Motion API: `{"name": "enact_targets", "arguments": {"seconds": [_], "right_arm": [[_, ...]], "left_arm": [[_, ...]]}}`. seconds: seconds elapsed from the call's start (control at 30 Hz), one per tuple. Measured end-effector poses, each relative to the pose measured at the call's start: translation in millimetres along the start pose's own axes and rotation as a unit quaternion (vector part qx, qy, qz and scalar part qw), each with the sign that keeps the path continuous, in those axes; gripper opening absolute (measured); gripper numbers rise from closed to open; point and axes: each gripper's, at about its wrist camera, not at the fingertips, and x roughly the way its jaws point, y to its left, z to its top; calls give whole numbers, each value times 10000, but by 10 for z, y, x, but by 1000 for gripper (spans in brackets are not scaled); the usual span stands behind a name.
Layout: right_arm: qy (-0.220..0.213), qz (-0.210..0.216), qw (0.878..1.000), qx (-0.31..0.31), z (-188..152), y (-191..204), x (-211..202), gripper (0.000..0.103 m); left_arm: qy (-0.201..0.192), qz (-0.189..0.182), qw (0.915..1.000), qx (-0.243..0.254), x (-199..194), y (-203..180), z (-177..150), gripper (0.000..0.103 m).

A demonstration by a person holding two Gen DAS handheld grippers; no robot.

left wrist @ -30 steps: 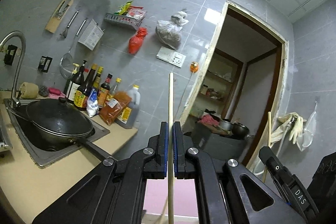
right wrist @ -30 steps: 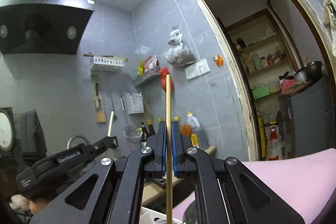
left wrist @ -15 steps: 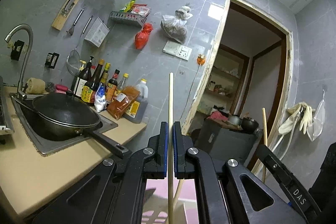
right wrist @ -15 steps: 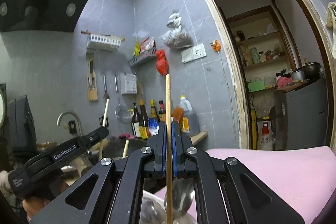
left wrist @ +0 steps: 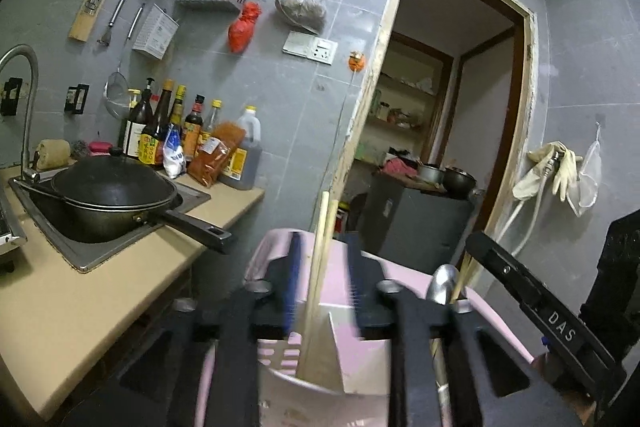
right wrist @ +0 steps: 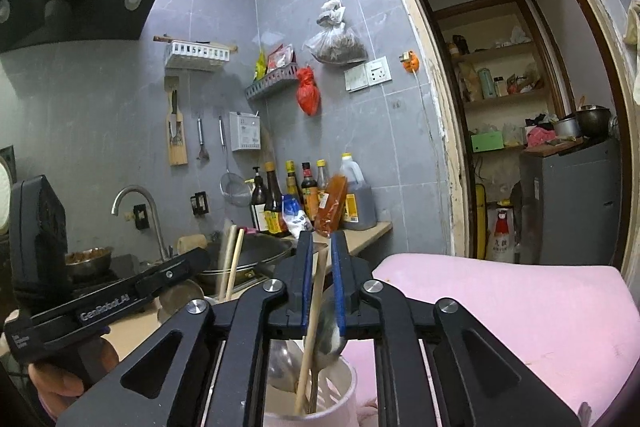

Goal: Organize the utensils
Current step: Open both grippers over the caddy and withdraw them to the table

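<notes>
My left gripper (left wrist: 323, 291) is open above a pink utensil holder (left wrist: 320, 367), and a pair of wooden chopsticks (left wrist: 320, 267) stands loose in the holder between my fingers. My right gripper (right wrist: 320, 279) is also open over its own compartment of the holder (right wrist: 316, 403). A single chopstick (right wrist: 314, 323) leans there beside metal spoons (right wrist: 330, 339), free of the blue pads. The left gripper's body (right wrist: 112, 303) shows at the left of the right wrist view.
A black wok (left wrist: 108, 195) sits in the sink on the beige counter (left wrist: 80, 307), its handle pointing towards me. Sauce bottles (left wrist: 188, 135) stand at the wall. A pink cushion (right wrist: 500, 307) lies to the right. An open doorway (left wrist: 432, 147) is behind.
Both grippers have tilted down over the holder and opened. The chopsticks they held upright now stand loose in the holder.
</notes>
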Motion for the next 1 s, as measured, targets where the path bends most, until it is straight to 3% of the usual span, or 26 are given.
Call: {"name": "enact_targets", "arguments": {"seconds": [0.13,0.33,0.53,0.57,0.63,0.7,0.8,0.87,1.0], "right_arm": [[-43,-37,10000,21,100,-12,-101,25],[-16,-272,9996,-47,214,-88,-355,30],[8,-625,9980,-90,272,-251,-728,55],[31,-768,9970,-130,279,-291,-813,64],[82,-990,9949,-153,276,-372,-951,78],[105,-1153,9932,-149,274,-460,-1079,82],[252,-1403,9896,-183,277,-611,-1248,90],[326,-1540,9874,-189,259,-718,-1370,101],[487,-1765,9828,-239,178,-884,-1549,103]], "left_arm": [[100,-33,9999,-46,-78,-53,51,31],[317,97,9994,119,-161,-274,101,46],[330,133,9987,370,-259,-569,51,66],[342,121,9986,393,-269,-614,39,71],[403,17,9983,413,-283,-700,10,79],[518,-213,9976,406,-294,-788,-38,85],[622,-380,9959,535,-305,-934,-120,88],[686,-469,9941,696,-304,-1057,-191,89],[918,-666,9890,953,-250,-1300,-368,89]]}}
